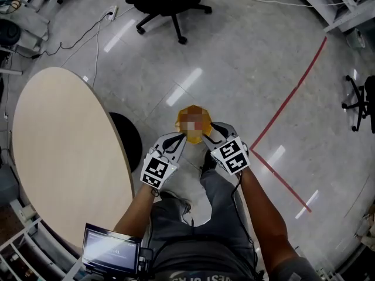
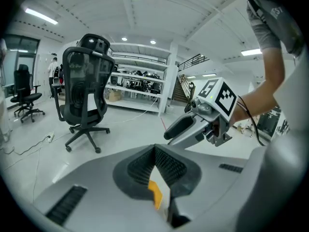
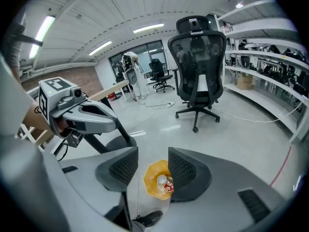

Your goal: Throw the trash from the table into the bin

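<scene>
Trash (image 3: 164,182), white cup and red wrapper, inside orange bin (image 1: 193,109) on the floor, left gripper (image 1: 180,143) above bin's left edge, jaws pinched together, empty, right gripper (image 1: 213,134) above its right edge, jaws part-open, empty, bin showing through the gap.

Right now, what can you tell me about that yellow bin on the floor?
The bin is a yellow-orange tub with an eight-sided rim, plastic by its look. It stands upright and open on the pale glossy floor, just ahead of the person's shoe. Inside lie a white cup and a red-and-white packet. Nothing touches it from outside; the right tongs hang open above it.
</scene>
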